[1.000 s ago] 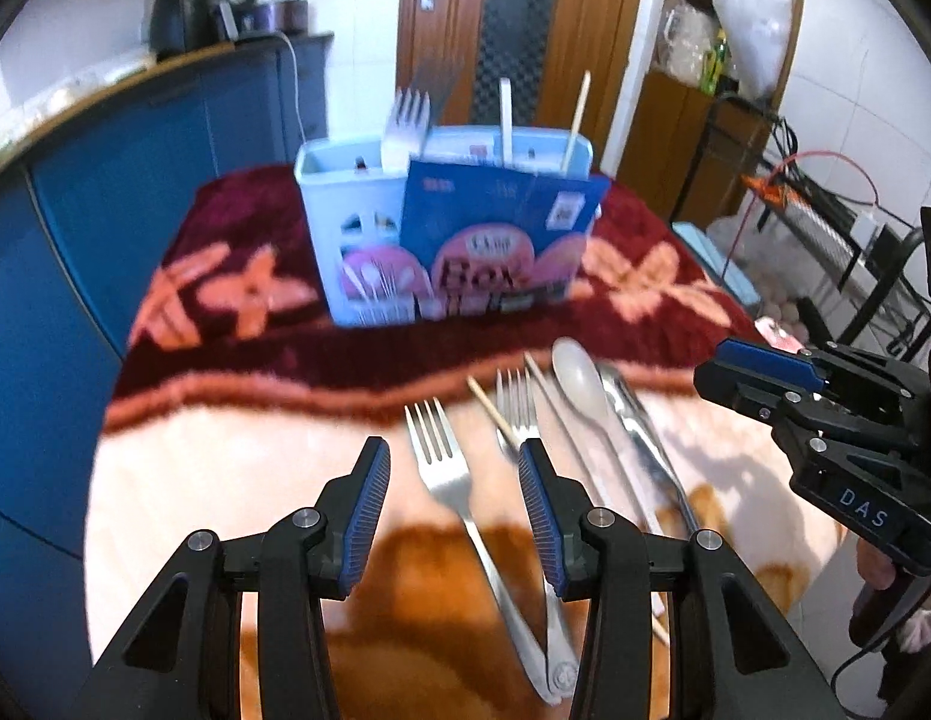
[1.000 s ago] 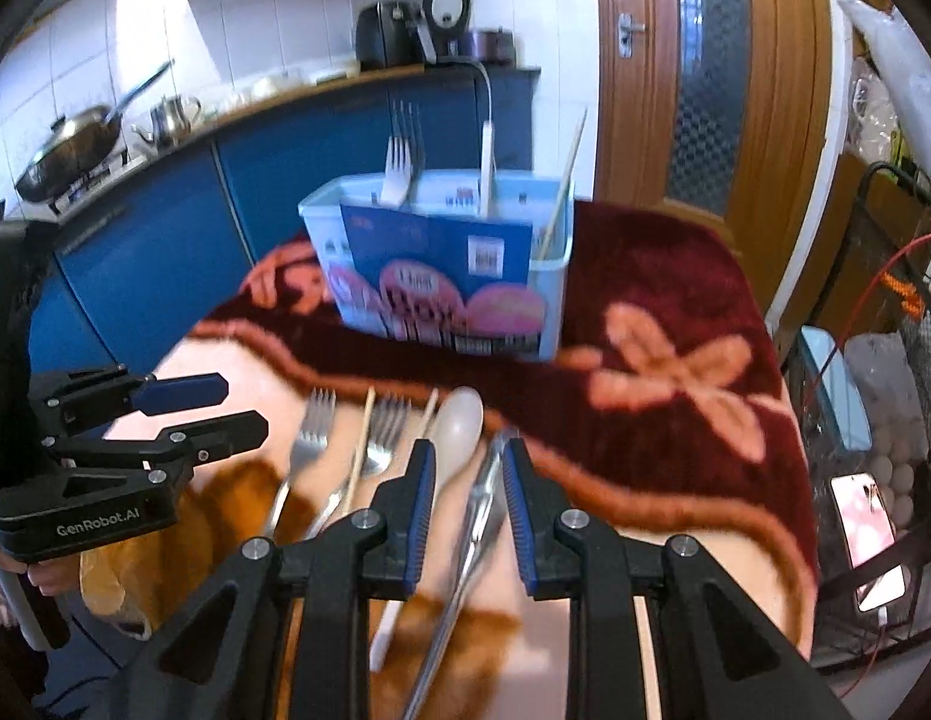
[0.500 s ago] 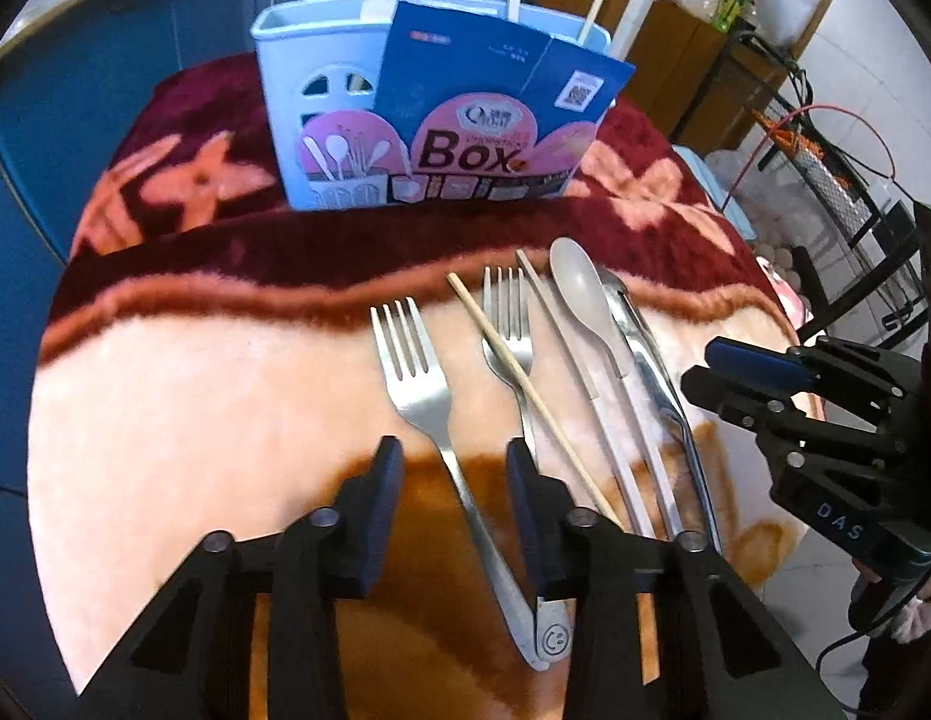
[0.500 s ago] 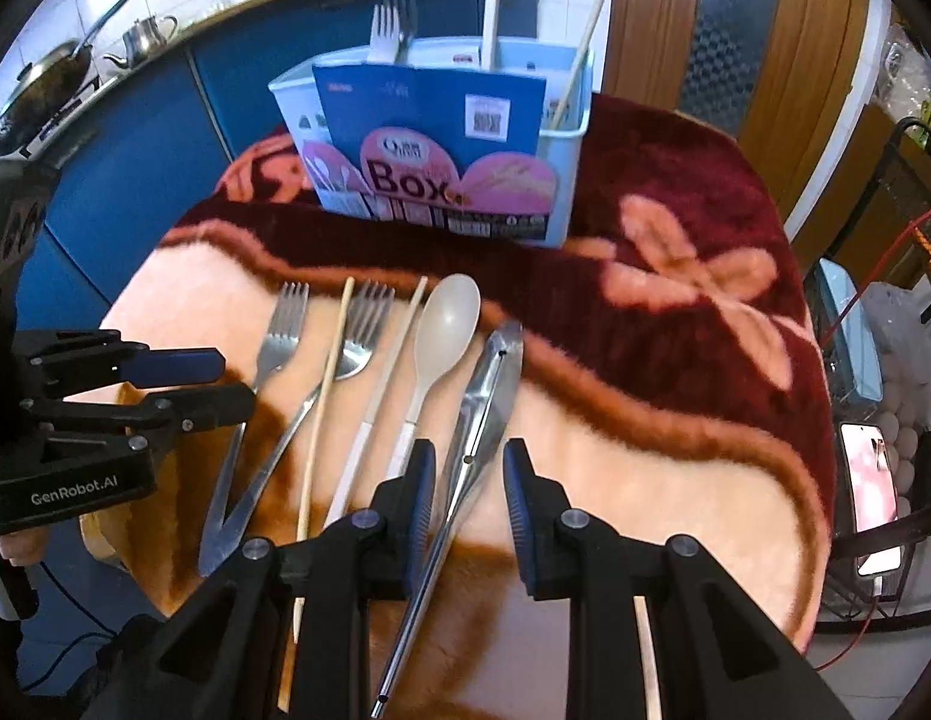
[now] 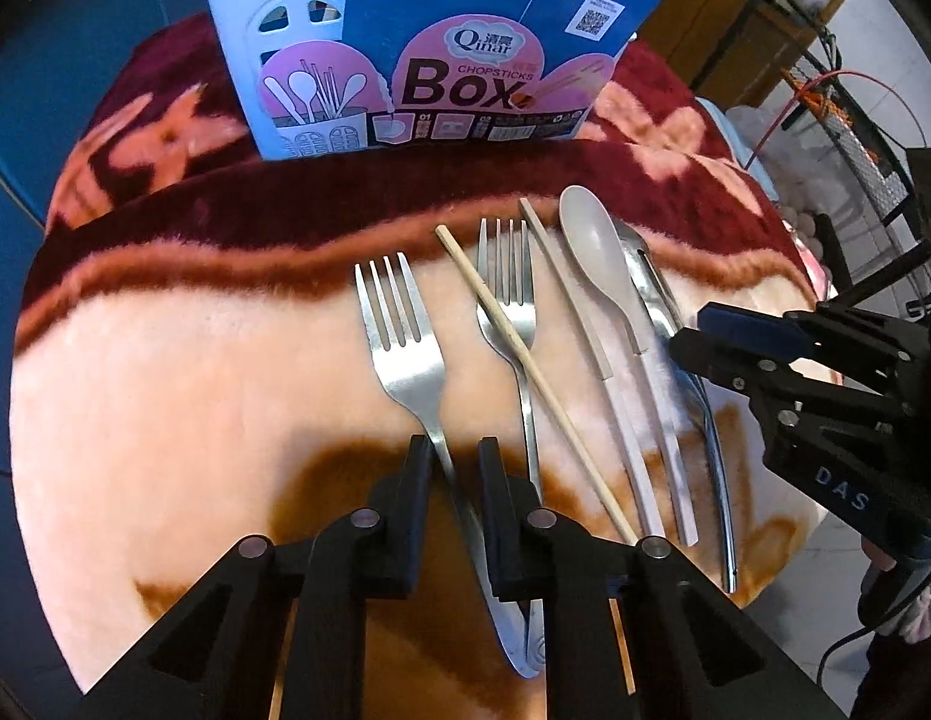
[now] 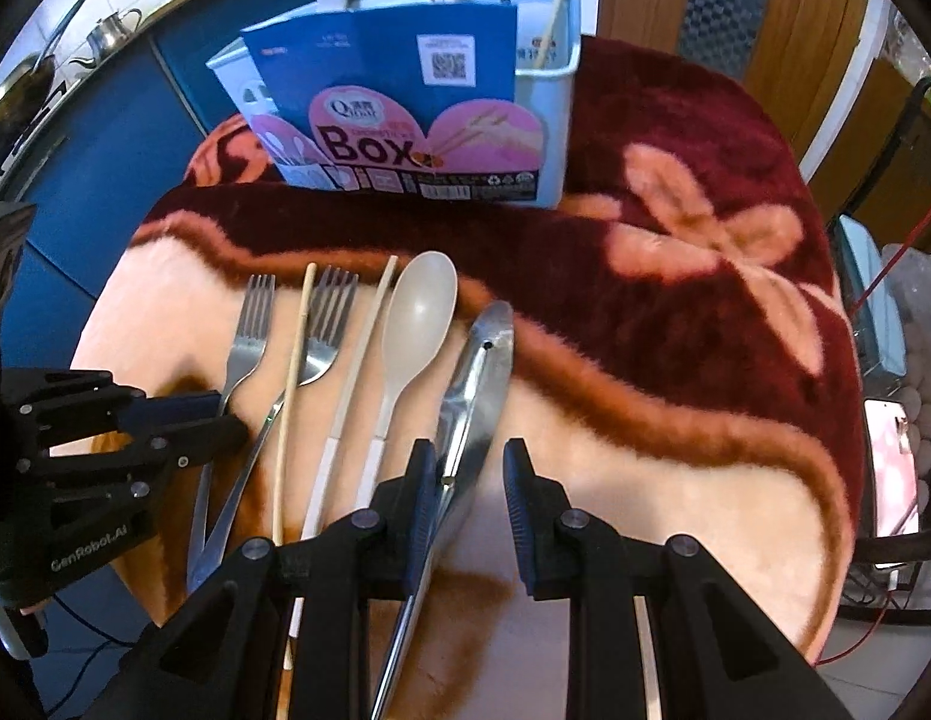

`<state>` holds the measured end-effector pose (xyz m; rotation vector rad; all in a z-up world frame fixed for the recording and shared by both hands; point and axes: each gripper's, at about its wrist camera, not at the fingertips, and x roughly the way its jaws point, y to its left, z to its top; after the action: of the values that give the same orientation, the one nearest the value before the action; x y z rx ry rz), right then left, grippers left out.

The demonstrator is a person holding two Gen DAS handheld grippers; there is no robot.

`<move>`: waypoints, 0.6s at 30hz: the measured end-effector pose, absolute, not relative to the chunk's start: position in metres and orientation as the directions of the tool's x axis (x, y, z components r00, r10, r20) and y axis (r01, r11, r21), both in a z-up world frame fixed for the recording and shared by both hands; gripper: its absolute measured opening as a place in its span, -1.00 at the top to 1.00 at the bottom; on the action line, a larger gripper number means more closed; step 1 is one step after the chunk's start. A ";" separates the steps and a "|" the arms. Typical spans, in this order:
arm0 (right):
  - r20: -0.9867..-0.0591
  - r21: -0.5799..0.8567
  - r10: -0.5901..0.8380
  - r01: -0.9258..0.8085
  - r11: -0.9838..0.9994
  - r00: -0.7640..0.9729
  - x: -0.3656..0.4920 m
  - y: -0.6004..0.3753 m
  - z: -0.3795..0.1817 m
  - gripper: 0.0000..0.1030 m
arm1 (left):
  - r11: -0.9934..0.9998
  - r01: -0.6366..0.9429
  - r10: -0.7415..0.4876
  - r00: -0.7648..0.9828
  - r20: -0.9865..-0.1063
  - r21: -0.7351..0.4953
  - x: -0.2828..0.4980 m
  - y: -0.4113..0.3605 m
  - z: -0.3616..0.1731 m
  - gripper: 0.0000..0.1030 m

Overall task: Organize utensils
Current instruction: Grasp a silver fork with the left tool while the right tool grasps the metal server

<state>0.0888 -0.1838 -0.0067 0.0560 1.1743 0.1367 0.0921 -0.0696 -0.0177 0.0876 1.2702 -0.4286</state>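
Note:
Several utensils lie side by side on a red and peach blanket [image 5: 165, 390]: a steel fork [image 5: 399, 330], a second fork [image 5: 507, 300], a wooden chopstick [image 5: 525, 360], a pale chopstick [image 5: 579, 312], a beige spoon [image 5: 591, 246] and metal tongs [image 6: 483, 360]. My left gripper [image 5: 456, 462] points steeply down. Its jaws are closing around the first fork's handle, and a gap still shows beside it. My right gripper [image 6: 471, 474] straddles the tongs' handle with its jaws narrowly open. Behind the row stands a light blue utensil box [image 5: 273, 60].
The box [image 6: 555, 120] has a blue "Box" card on its front and holds forks and a chopstick. Blue kitchen cabinets [image 6: 105, 150] run along the left. A phone [image 6: 891, 468] and a wire rack sit off the table's right edge.
Both grippers came down and tipped toward the table. The left jaws narrowed around the fork's handle. The right jaws kept their width and now sit around the tongs.

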 end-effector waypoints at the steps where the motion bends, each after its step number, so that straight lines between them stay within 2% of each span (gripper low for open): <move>1: -0.918 0.124 0.144 -0.076 0.989 0.369 0.090 -0.184 -0.008 0.50 | 0.918 0.357 -0.261 0.226 -0.938 -0.170 0.093 -0.070 -0.018 0.70; 9: -0.934 0.127 0.143 -0.070 0.989 0.328 0.100 -0.181 -0.014 0.44 | 0.920 0.368 -0.235 0.251 -0.939 -0.133 0.096 -0.081 -0.018 0.70; 13: -0.926 0.138 0.149 -0.057 0.989 0.348 0.099 -0.183 -0.014 0.54 | 0.919 0.378 -0.235 0.298 -0.925 -0.112 0.091 -0.082 -0.018 0.81; 18: -0.888 0.194 0.189 -0.031 0.980 0.420 0.085 -0.191 -0.014 0.60 | 0.921 0.348 -0.303 0.352 -0.886 -0.177 0.083 -0.068 -0.019 0.85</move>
<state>0.0849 -0.1907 -0.0136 0.1565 1.1306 0.1389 0.0826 -0.0680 -0.0190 0.0449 1.1355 -0.4211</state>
